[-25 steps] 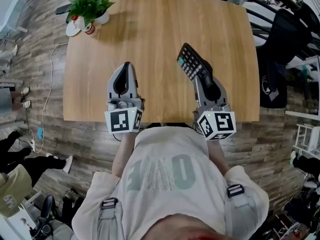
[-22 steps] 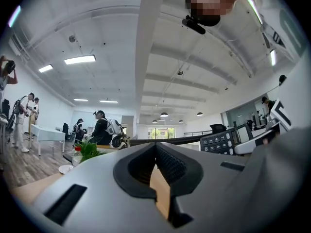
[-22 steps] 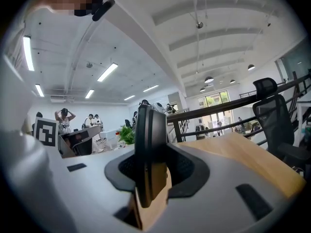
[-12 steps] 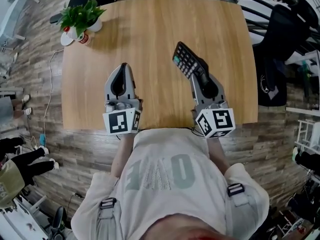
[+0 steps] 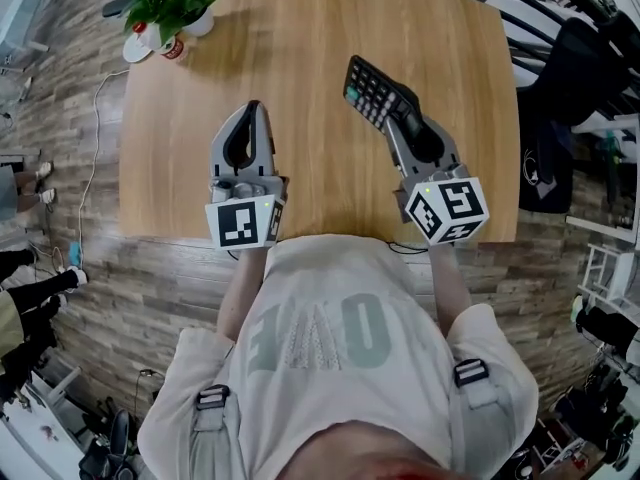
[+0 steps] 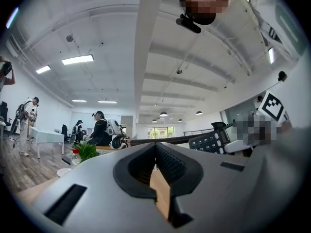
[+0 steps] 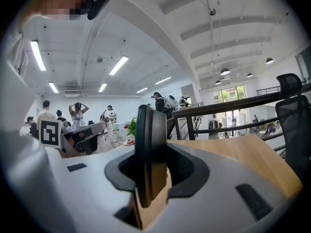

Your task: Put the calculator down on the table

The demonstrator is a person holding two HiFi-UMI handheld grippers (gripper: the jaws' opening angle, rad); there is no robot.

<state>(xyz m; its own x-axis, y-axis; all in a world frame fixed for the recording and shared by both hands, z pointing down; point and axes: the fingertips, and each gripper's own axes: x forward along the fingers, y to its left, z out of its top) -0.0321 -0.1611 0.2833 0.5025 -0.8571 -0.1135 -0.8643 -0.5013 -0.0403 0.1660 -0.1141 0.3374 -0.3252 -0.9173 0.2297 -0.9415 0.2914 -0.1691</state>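
- A leafy green potted plant (image 5: 170,3) stands at the ten-o'clock corner of the pale wood-grain table (image 5: 320,28).
- The left gripper (image 5: 252,110), smooth grey plastic with ribbed black pads, points to twelve o'clock, its jaws pressed together on nothing.
- The calculator (image 5: 375,93), a flat black slab with rows of keys, has its long axis toward eleven o'clock and is held tilted over the table's right half.
- The right gripper (image 5: 402,126) pinches its near end.

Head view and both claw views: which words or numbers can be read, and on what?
"ONE": on the person's shirt, seen upside down.
Calculator keys: white digits, too small to read.
Two marker cubes: black-and-white square patterns, no letters.
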